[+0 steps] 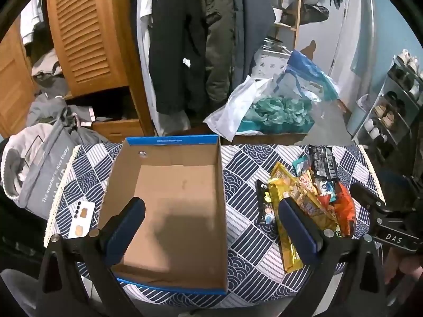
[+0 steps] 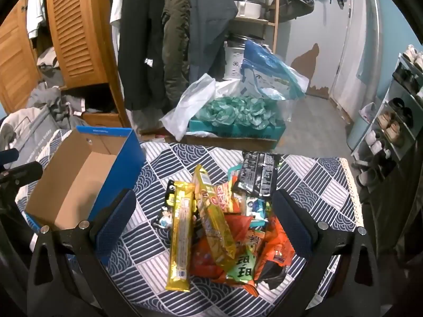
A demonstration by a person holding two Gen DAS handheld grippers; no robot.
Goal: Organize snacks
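I have both tongs spread wide and holding nothing. My left gripper [image 1: 211,219] hangs over the empty cardboard shoebox [image 1: 169,211], which sits toward the left edge of the table [image 1: 243,211] on its patterned blue-and-white cloth. My right gripper [image 2: 203,216] hovers above the snack pile [image 2: 224,227] near the table's right edge: a long yellow wafer pack [image 2: 179,237], orange bags, and a black packet [image 2: 257,174] at the far side.
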